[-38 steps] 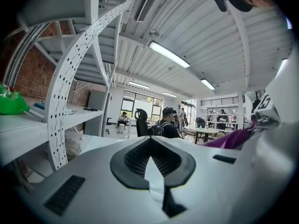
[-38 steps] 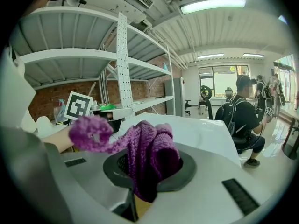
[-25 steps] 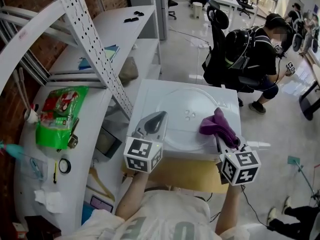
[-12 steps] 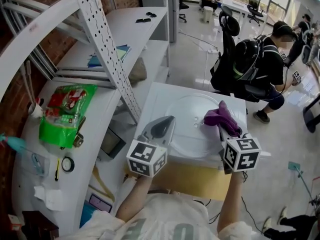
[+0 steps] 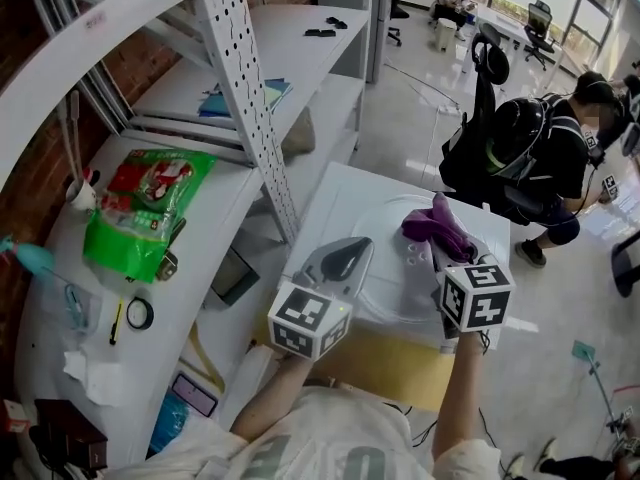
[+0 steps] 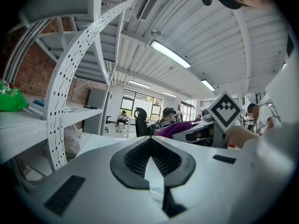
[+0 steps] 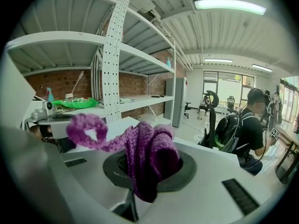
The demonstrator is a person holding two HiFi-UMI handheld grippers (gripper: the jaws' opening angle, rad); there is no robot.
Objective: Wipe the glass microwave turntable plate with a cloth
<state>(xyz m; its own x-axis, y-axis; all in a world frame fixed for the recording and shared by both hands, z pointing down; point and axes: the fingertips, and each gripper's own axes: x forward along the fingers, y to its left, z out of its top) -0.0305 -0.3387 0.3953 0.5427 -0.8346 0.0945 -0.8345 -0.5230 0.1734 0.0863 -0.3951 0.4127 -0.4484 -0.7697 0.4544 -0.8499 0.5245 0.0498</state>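
On the white box (image 5: 330,193) lay the glass plate (image 5: 385,223), just below the right gripper (image 5: 441,251) that pinched a purple cloth (image 5: 433,224), while the left gripper (image 5: 345,255), closed on nothing, hung at its left edge.

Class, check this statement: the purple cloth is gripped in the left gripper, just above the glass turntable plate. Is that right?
Not quite. The purple cloth is gripped in the right gripper, just above the glass turntable plate. The right gripper view shows the cloth pinched between that gripper's jaws.
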